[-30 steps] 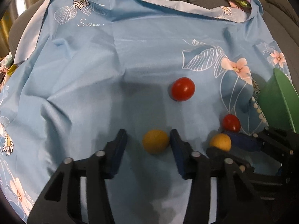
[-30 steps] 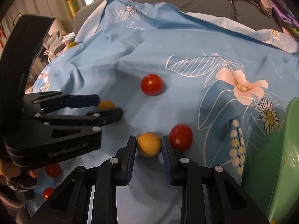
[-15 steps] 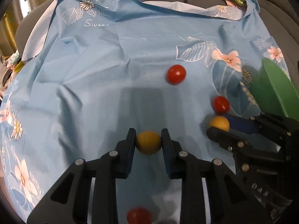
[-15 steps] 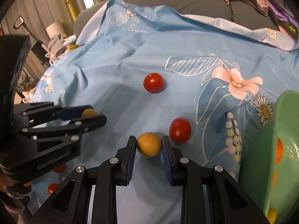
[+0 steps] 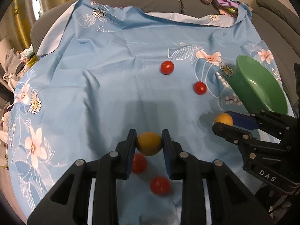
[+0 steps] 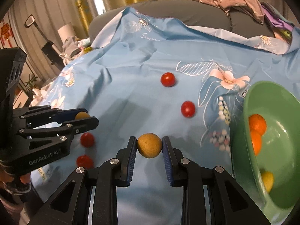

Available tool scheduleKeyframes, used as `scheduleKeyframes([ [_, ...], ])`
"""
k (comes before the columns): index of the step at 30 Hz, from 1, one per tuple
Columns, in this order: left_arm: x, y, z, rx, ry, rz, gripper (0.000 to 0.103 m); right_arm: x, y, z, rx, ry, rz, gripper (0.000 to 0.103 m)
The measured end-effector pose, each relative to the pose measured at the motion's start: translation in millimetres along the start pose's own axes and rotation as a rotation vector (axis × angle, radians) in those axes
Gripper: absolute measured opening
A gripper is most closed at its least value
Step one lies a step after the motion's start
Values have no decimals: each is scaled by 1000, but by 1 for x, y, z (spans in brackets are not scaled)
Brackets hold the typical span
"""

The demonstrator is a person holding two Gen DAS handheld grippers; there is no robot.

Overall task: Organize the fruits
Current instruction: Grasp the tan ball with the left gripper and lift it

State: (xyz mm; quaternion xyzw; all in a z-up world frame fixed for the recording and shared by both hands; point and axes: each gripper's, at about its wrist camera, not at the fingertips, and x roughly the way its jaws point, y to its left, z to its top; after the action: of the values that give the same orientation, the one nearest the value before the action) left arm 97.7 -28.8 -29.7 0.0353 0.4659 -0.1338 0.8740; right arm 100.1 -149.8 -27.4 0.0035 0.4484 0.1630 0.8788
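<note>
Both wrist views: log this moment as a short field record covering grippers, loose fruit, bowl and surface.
left gripper: shut on a yellow fruit, lifted off the cloth
right gripper: shut on another yellow fruit
loose red tomatoes: four, two far, two near
green bowl: tilted, at the right, holds orange fruits and a yellow one
surface: blue floral cloth
</note>
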Motion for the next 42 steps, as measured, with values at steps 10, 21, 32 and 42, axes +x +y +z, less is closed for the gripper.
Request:
scheduleKeyframes([
  [10,-32,-6,-24,-12,-28,-4,27,-34,21,-13,-28,-34,6,29],
  [21,-70,-16,-38,-2,-78,-2,27,-68,37,-20,-53,-93,11,29],
  [32,-105,-23,-48,12,-145,5,27,-97,55,-25,-85,-156,27,29],
  [42,-127,-30,-50,25,-207,5,27,-122,64,-25,-103,-226,4,29],
])
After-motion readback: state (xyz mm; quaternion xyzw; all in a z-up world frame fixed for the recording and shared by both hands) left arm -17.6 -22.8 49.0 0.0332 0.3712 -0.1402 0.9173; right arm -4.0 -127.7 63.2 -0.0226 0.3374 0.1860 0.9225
